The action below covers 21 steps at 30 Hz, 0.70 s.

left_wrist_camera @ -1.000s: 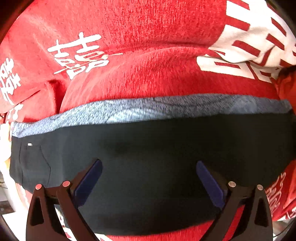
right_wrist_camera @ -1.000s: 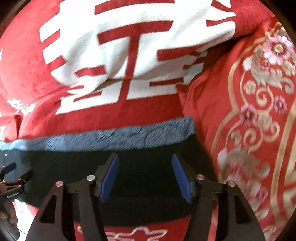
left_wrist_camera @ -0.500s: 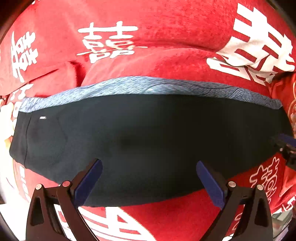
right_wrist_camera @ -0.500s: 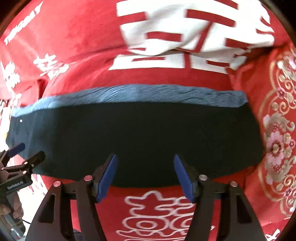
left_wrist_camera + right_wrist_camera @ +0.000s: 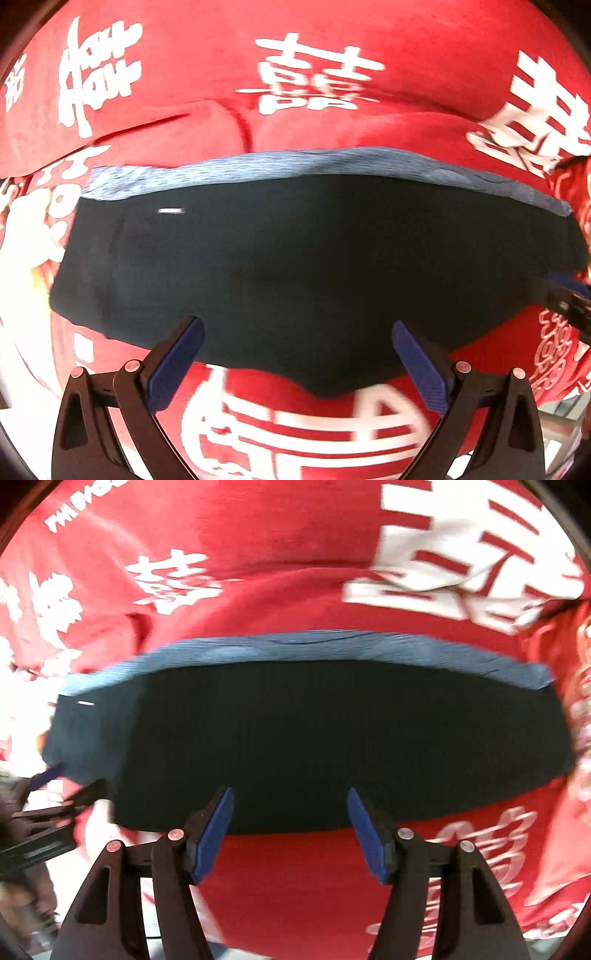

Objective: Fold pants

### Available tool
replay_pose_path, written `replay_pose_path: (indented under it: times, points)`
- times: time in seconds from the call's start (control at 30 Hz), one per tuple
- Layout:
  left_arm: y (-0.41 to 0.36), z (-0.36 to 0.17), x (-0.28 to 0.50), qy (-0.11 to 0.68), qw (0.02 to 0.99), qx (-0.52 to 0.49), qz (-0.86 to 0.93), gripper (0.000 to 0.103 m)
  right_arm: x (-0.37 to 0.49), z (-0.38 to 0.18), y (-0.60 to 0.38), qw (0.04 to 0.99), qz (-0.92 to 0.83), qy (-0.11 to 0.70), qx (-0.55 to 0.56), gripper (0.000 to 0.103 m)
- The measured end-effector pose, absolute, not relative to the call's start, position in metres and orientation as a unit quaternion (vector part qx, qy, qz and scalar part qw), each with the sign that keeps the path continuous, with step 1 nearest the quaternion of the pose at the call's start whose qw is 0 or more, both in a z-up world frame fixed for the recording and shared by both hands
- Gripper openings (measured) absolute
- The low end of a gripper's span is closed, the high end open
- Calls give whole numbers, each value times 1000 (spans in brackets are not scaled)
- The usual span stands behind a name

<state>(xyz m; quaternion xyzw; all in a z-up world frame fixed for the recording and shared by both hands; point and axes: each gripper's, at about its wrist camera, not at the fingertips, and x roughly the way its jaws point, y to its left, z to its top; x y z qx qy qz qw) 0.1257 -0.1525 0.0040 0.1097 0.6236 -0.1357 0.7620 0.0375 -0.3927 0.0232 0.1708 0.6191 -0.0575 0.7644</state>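
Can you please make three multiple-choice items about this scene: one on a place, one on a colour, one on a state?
1. Where do the dark pants lie?
A. On the red cloth with white characters
B. On a bare wooden floor
C. Inside a basket

2. What colour is the band along the far edge of the pants?
A. Yellow
B. Grey-blue
C. Green

3. How does the right gripper stand?
A. Shut on the pants
B. Shut on the cloth
C. Open, holding nothing

Answers: 1 A, red cloth shows all around the pants. 2 B, the band looks grey-blue in both views. 3 C, the blue fingers stand apart with nothing between them.
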Motion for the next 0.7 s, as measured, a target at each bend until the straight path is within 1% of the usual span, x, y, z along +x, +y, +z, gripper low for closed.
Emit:
replay_pose_path:
  times: [0.1, 0.23, 0.37, 0.43, 0.57, 0.7]
  points:
    - [-122, 1, 141, 612, 773, 117, -117, 102, 29, 15, -376, 756, 20, 589, 285, 68]
    - [-64, -15, 173, 602, 785, 124, -75, 102, 13, -18, -346, 705, 89, 572, 410, 68]
    - [-15, -47, 196, 613, 780, 119, -38, 102, 9, -46, -314, 685, 108, 564, 448, 67]
    - [-4, -61, 197, 612, 780, 120, -50, 103, 13, -61, -302, 676, 113, 558, 468, 65]
    - [0, -63, 195, 597, 789, 124, -74, 103, 19, -71, -294, 685, 108, 547, 470, 59]
    - [1, -63, 196, 596, 790, 122, -82, 103, 18, -69, -298, 687, 101, 533, 483, 59]
